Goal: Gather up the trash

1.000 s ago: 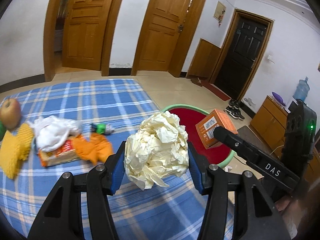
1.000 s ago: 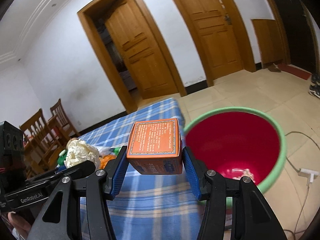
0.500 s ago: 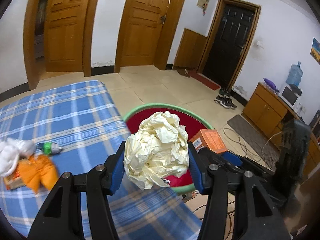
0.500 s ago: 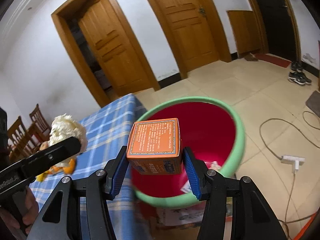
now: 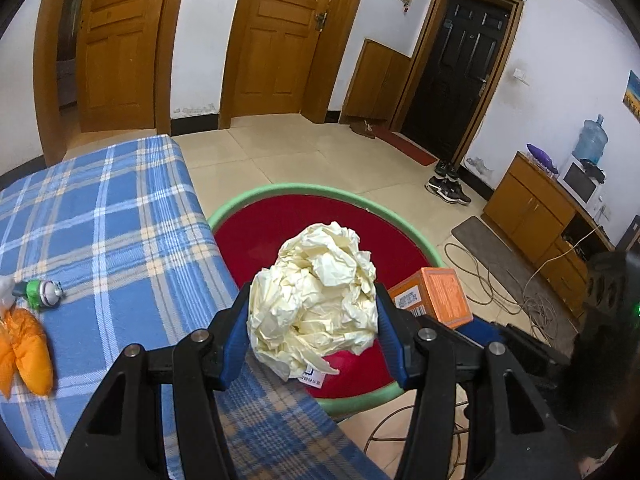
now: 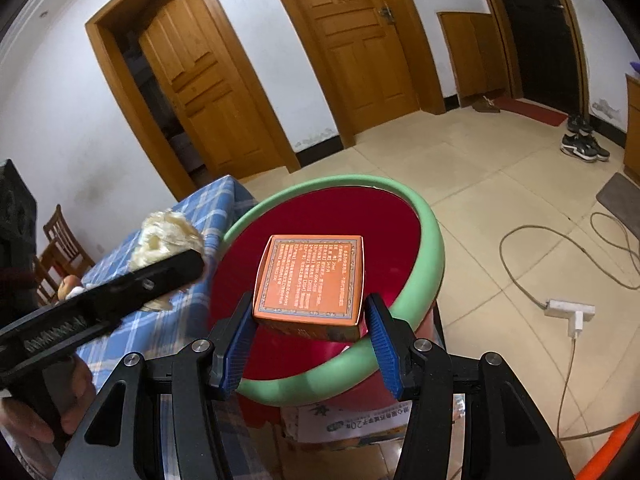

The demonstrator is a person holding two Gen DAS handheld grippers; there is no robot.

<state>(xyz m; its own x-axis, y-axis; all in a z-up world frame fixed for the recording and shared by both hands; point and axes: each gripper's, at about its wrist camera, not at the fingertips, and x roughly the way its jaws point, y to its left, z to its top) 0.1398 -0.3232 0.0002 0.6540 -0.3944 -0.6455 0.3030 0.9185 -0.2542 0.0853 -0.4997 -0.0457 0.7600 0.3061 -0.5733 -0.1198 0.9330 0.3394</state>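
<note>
The left gripper (image 5: 312, 320) has its blue-padded fingers (image 5: 234, 344) pressed against both sides of a crumpled ball of cream-coloured paper (image 5: 314, 300), which it holds just past the right edge of the blue plaid tablecloth (image 5: 112, 232), over the near rim of the red plastic bin with a green rim (image 5: 304, 190).

The right gripper (image 6: 308, 328) stands slightly wider than the flat orange cardboard box with printed text (image 6: 310, 276) between its blue pads (image 6: 384, 344); whether the pads still press the box cannot be told. The box sits tilted above the bin's open mouth (image 6: 434, 240), inside the rim line.

Within the bin, a small white printed scrap (image 5: 314, 376) lies on the red bottom.

Farther left on the cloth, near its left edge, lie orange peel pieces (image 5: 28, 352) and a small green-and-white capped object (image 5: 40, 292).

Beyond the bin, on the tiled floor, are grey cables (image 6: 532, 256), a white power strip (image 6: 570, 308) and a pair of dark sneakers (image 5: 448, 190).
</note>
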